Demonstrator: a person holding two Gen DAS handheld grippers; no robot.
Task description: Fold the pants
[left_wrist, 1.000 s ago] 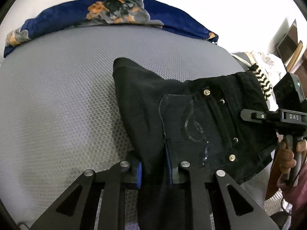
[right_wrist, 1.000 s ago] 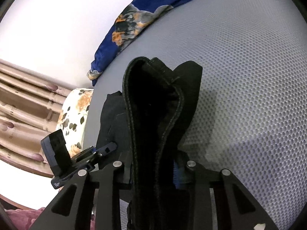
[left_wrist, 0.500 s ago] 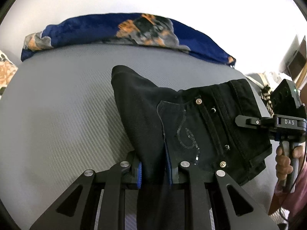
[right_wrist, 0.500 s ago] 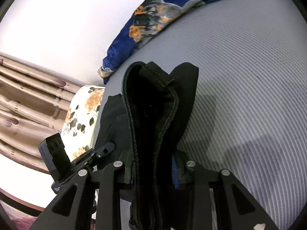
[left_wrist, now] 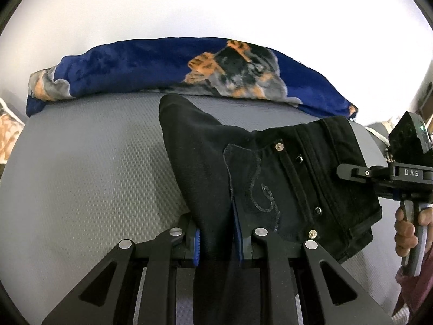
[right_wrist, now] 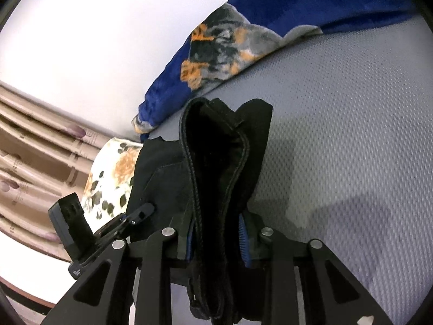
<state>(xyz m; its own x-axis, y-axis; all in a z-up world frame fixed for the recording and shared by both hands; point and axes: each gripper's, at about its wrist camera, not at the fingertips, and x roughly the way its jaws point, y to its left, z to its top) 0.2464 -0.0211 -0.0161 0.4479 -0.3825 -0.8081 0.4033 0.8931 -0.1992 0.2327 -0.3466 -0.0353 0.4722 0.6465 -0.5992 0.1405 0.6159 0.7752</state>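
Both grippers, left [left_wrist: 216,239] and right [right_wrist: 216,239], stay clamped on the black denim pants [left_wrist: 270,184], now raised higher above the grey textured mattress [left_wrist: 81,176] (blue blanket [left_wrist: 162,65] nearer), ready for folding over.

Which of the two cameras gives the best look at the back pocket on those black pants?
The left wrist view. It shows the back pocket face-on, with its curly stitching and rivets, beside the left gripper. The right wrist view shows the pants edge-on in the right gripper, so the pocket barely shows.
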